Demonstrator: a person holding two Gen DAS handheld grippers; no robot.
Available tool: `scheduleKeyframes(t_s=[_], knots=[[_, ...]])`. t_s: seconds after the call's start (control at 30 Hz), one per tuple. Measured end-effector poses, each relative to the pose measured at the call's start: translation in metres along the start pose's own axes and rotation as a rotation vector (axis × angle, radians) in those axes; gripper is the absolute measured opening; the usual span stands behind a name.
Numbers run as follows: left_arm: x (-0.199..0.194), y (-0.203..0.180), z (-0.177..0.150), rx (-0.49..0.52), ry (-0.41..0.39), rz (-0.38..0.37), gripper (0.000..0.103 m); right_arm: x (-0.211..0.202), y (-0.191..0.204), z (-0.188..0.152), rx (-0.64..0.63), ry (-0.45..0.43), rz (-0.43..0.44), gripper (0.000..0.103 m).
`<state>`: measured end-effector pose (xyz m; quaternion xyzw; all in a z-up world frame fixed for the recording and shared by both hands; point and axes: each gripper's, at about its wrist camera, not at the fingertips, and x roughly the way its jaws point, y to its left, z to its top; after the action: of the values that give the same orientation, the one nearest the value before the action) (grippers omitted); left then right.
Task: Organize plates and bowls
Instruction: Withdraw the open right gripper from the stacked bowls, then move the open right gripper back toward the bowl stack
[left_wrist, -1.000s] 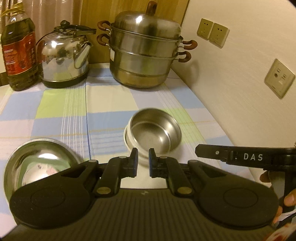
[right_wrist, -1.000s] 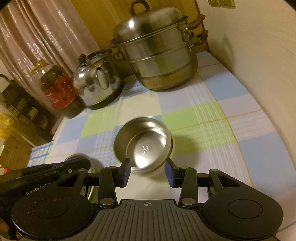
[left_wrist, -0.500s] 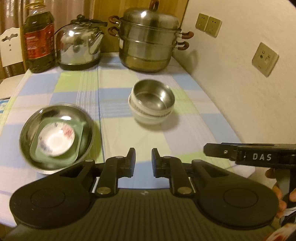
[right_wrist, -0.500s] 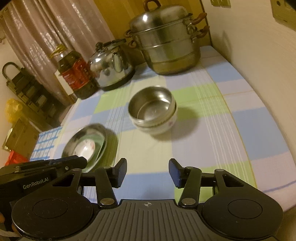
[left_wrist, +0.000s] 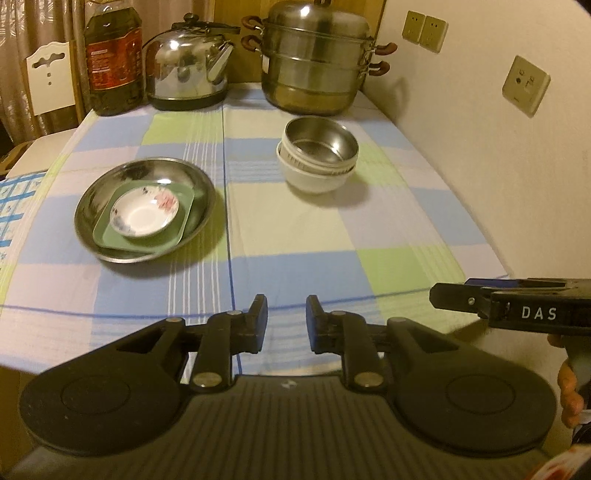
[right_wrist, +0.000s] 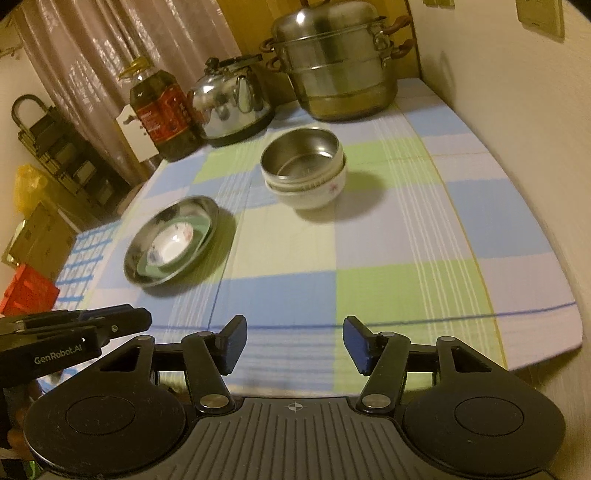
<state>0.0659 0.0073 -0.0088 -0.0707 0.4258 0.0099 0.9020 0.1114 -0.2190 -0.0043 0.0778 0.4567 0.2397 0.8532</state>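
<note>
A steel bowl (left_wrist: 322, 141) sits nested in white ceramic bowls (left_wrist: 314, 177) right of the table's middle; the same steel bowl (right_wrist: 301, 153) rests in the white bowls (right_wrist: 314, 194) in the right wrist view. To the left, a wide steel dish (left_wrist: 144, 206) holds a green square plate (left_wrist: 110, 236) with a small flowered saucer (left_wrist: 144, 214) on top; that steel dish (right_wrist: 171, 243) shows in the right view too. My left gripper (left_wrist: 286, 319) hovers over the near table edge, its jaws opening with nothing between them. My right gripper (right_wrist: 294, 343) is likewise opening wider, empty, near the front edge.
At the back stand an oil bottle (left_wrist: 114, 59), a steel kettle (left_wrist: 188, 70) and a stacked steamer pot (left_wrist: 317, 62). A wall with sockets (left_wrist: 524, 90) bounds the right side. A chair back (left_wrist: 50, 79) stands left. The checked cloth (left_wrist: 295, 236) covers the table.
Both grippers have pulled back from the bowl stack toward the near table edge, and their jaws have spread wider. The plate stack has come fully into view.
</note>
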Motion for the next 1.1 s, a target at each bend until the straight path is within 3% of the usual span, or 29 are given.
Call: scheduleKeyframes(t_s=[0.37,1.1], knots=[[-0.014,-0.006,-0.02,-0.001,0.01,0.034,0.021,-0.003,0.002,-0.023,-0.035,0.031,-0.006,0.062],[-0.005,0.011,-0.021,-0.005,0.044,0.04,0.021,0.02,0.018,-0.022,-0.058,0.079,-0.006,0.062]])
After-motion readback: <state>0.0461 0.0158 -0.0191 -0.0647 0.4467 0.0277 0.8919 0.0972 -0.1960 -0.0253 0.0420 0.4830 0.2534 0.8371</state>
